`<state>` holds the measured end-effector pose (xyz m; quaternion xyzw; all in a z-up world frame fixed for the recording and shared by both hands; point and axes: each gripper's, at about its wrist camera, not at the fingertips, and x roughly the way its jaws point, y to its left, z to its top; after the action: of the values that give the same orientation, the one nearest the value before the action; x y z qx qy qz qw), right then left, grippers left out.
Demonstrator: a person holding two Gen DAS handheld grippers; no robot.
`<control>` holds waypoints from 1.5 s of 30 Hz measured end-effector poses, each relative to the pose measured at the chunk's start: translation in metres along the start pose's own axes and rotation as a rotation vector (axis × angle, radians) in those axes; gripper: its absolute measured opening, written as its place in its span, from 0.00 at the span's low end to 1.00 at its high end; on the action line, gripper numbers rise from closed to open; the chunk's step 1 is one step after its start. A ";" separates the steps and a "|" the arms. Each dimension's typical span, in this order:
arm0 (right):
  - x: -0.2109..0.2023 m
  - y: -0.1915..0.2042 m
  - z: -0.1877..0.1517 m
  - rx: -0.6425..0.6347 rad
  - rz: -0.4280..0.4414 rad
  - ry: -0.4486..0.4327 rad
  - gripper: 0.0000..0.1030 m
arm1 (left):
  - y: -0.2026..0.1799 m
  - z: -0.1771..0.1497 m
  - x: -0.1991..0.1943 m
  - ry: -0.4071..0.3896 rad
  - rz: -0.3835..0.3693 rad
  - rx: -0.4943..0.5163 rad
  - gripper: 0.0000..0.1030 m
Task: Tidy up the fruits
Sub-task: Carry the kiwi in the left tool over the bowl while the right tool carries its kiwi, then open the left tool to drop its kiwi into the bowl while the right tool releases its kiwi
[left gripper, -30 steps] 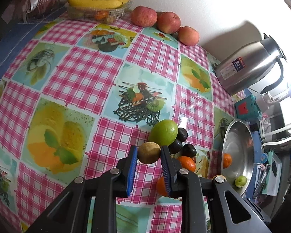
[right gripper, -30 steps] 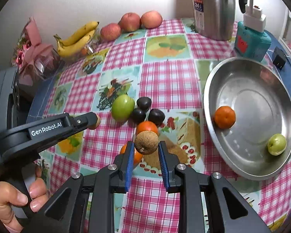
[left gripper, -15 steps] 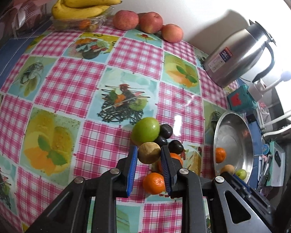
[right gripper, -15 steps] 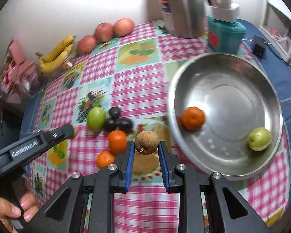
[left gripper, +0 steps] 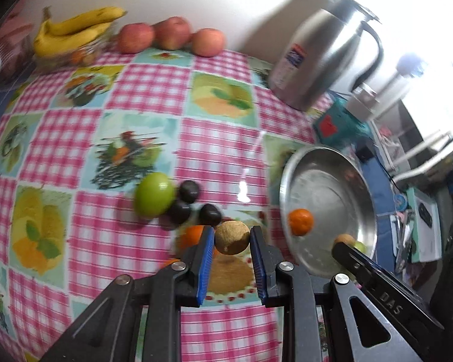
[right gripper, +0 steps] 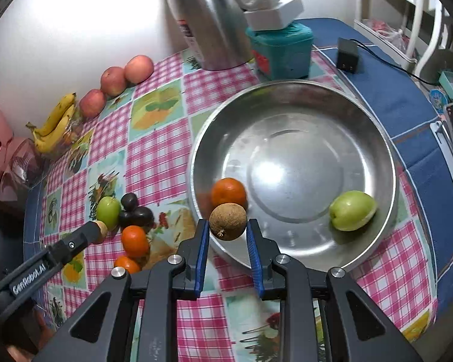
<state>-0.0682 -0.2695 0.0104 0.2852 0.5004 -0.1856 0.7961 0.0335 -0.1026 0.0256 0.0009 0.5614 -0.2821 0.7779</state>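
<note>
Over the steel bowl's [right gripper: 290,90] near-left rim: right gripper [right gripper: 228,235] pinches a brown fruit [right gripper: 228,221]; left gripper [left gripper: 232,252] pinches another [left gripper: 232,236] left of it. Light, firm, round; likely rolls, so grip across the middle.

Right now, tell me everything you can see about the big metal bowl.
The metal bowl is wide, round and shallow, shiny like stainless steel, with a flat centre. It sits upright on the table, straddling the checked cloth and the blue cover. Inside lie an orange near its left wall and a green fruit at the lower right. The right gripper holds a brown fruit over its near rim.
</note>
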 end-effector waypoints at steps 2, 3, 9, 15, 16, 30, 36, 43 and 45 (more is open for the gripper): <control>-0.001 -0.007 0.001 0.013 -0.005 -0.003 0.25 | -0.016 -0.002 0.001 -0.006 -0.007 0.044 0.25; -0.002 -0.010 0.002 0.019 -0.005 -0.005 0.25 | -0.025 -0.004 0.002 -0.009 -0.010 0.069 0.25; -0.009 -0.034 0.006 0.081 -0.020 -0.029 0.26 | -0.068 -0.014 0.008 -0.024 -0.052 0.193 0.25; -0.018 -0.057 0.008 0.133 -0.037 -0.057 0.26 | -0.095 -0.022 0.023 -0.028 -0.085 0.275 0.25; -0.019 -0.060 0.009 0.140 -0.039 -0.058 0.26 | -0.097 -0.023 0.026 -0.025 -0.092 0.280 0.25; 0.003 -0.075 0.005 0.171 -0.041 0.017 0.26 | -0.112 -0.035 0.059 0.026 -0.065 0.338 0.25; 0.005 -0.073 0.004 0.171 -0.043 0.023 0.26 | -0.112 -0.035 0.060 0.033 -0.055 0.341 0.25; 0.007 -0.073 0.003 0.170 -0.046 0.031 0.26 | -0.112 -0.036 0.062 0.043 -0.048 0.343 0.26; 0.008 -0.073 0.003 0.170 -0.046 0.033 0.26 | -0.112 -0.036 0.062 0.044 -0.047 0.341 0.26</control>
<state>-0.1050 -0.3274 -0.0149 0.3432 0.5023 -0.2411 0.7561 -0.0337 -0.2128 -0.0069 0.1262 0.5223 -0.3912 0.7472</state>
